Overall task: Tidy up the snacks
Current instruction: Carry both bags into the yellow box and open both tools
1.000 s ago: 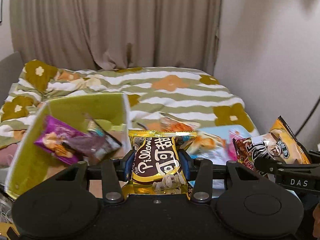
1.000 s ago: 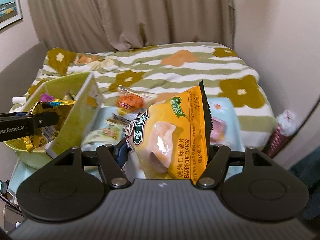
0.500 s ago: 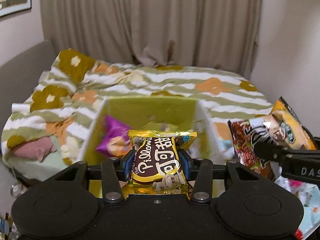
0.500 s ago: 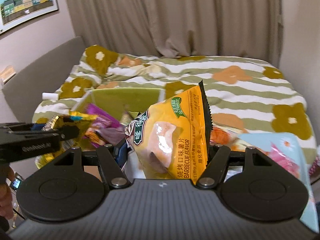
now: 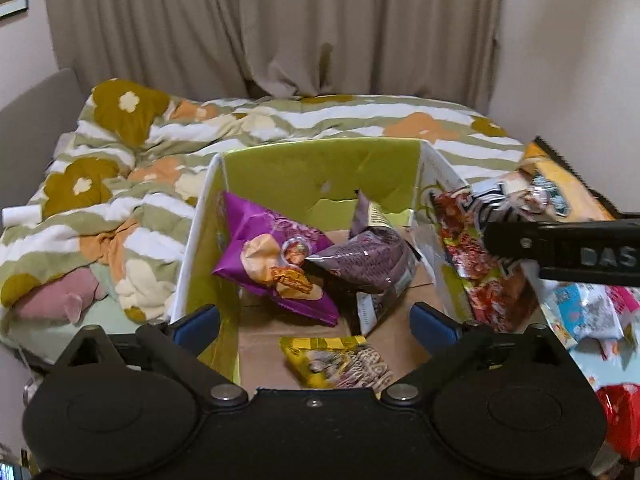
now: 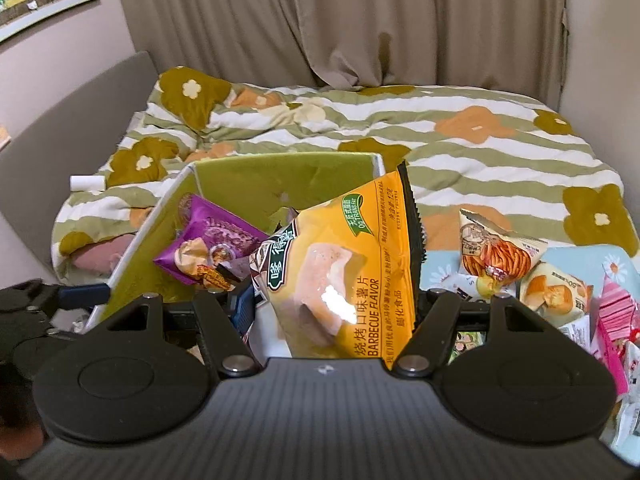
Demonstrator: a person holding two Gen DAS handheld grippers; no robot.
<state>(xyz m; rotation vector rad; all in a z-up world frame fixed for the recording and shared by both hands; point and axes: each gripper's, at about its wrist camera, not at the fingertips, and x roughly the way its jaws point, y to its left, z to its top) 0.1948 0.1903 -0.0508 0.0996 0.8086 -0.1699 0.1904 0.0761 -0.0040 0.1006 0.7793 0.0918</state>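
My left gripper is open over the green-lined cardboard box. A yellow-brown Pillows packet lies blurred on the box floor just below it. A purple chip bag and a dark purple bag lie in the box. My right gripper is shut on an orange barbecue chip bag, held at the box's right wall; it also shows in the left wrist view.
The box sits by a flowered quilt. Several loose snack packets lie on a light blue cloth to the right. A pink plush lies at the left. Curtains hang behind.
My left gripper swung over the box, opened and let go of the Pillows packet, which has dropped to the box floor. My right gripper moved left toward the box with its bag.
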